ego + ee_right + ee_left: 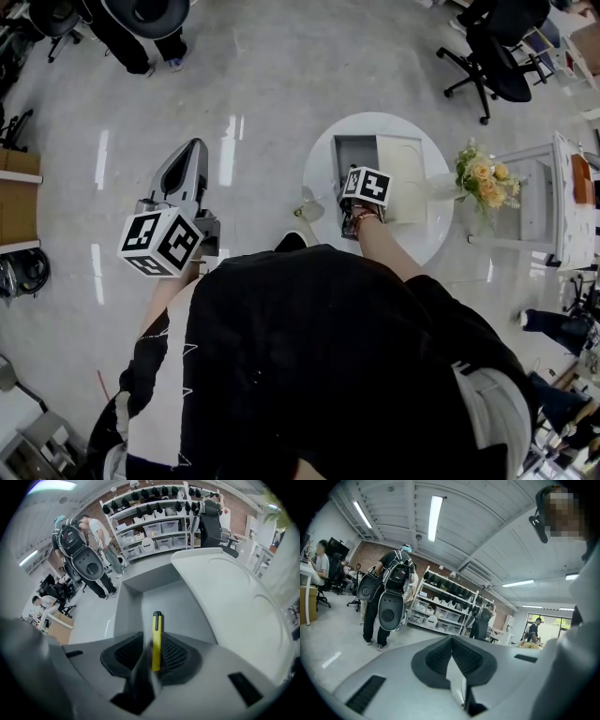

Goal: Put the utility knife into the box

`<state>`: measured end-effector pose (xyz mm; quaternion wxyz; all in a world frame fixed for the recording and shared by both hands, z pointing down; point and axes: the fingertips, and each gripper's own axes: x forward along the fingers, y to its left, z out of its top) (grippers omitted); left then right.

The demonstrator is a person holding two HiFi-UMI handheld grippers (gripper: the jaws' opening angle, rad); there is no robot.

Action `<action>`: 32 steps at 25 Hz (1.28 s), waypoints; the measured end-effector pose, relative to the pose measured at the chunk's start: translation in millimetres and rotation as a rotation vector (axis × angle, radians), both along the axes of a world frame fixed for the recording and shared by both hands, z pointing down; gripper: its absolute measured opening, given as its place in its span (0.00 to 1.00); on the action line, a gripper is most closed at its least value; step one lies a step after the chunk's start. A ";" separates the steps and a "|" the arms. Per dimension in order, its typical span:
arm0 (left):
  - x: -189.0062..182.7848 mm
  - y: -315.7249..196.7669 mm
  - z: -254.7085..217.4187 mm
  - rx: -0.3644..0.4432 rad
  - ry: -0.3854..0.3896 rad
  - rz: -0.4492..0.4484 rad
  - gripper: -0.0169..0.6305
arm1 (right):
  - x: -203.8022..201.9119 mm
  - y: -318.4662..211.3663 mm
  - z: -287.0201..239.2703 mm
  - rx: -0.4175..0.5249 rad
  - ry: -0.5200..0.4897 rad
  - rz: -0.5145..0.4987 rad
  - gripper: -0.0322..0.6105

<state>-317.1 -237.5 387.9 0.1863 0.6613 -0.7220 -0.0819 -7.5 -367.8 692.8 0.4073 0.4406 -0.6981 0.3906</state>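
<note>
A yellow utility knife (pixel 156 639) stands between the jaws of my right gripper (pixel 153 641), pointing out over an open grey box (pixel 178 602). The jaws are open; the knife lies by the right pad with a dark gap on its other side. The box's pale lid (pixel 234 597) lies folded open to the right. In the head view the box (pixel 354 155) sits on a round white table (pixel 323 173), and the right gripper's marker cube (pixel 367 185) hovers over the box's near edge. My left gripper (pixel 192 150) hangs over the floor at the left, shut (pixel 451 639) and empty.
A vase of yellow flowers (pixel 483 173) stands at the table's right edge, beside a white cart (pixel 553 197). A black office chair (pixel 497 56) is at the far right. A person (pixel 141 28) stands at the far left, and cardboard boxes (pixel 19 197) line the left edge.
</note>
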 end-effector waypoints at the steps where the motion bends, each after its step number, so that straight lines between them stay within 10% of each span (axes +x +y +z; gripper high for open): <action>1: -0.4 1.2 -1.3 0.003 -0.001 0.002 0.04 | 0.0 -0.2 -2.1 0.006 -0.002 0.008 0.24; 14: 22.9 0.8 -18.3 0.058 -0.004 0.113 0.04 | 16.6 6.3 -48.2 0.117 -0.041 0.149 0.15; 32: 100.2 19.3 -39.8 0.128 -0.015 0.353 0.04 | 18.6 62.9 -159.7 0.275 -0.451 0.352 0.12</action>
